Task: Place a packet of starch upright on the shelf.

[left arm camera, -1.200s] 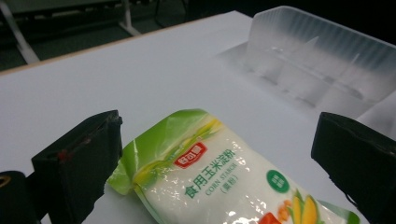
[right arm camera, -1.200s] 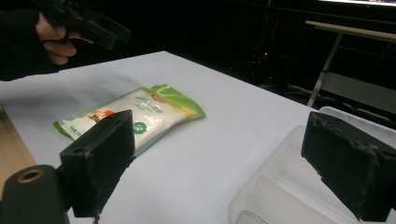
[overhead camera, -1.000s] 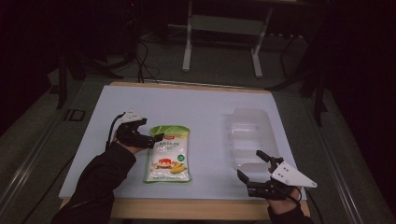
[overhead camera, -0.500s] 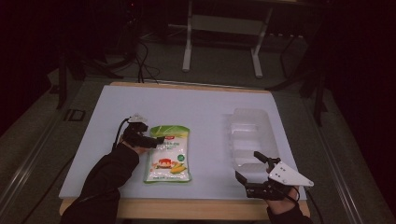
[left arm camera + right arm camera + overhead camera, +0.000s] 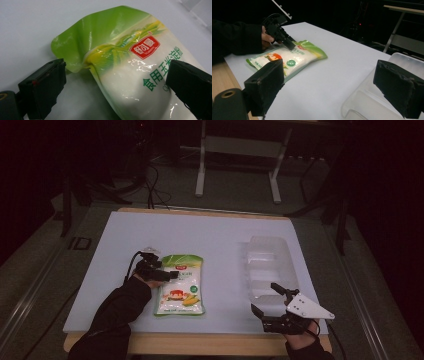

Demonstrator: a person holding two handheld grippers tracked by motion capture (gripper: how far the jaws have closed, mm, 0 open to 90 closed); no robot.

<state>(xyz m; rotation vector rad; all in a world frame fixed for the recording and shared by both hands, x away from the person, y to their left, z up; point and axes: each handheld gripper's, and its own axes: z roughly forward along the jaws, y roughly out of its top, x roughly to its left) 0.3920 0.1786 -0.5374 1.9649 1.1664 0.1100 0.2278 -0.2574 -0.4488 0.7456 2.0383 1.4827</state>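
Left gripper view: the green-and-white pouch (image 5: 130, 72) is straddled by the wide-spread left gripper (image 5: 117, 87); the right gripper (image 5: 272, 301), lower right, is held wide.

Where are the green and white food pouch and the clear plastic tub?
Green and white food pouch (image 5: 180, 287): high view, middle of its printed front.
Clear plastic tub (image 5: 267, 262): high view, on its floor.

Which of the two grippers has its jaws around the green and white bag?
The left gripper: its open jaws straddle the upper part of the bag. The right gripper, also open, is by the near end of the clear plastic container, away from the bag.
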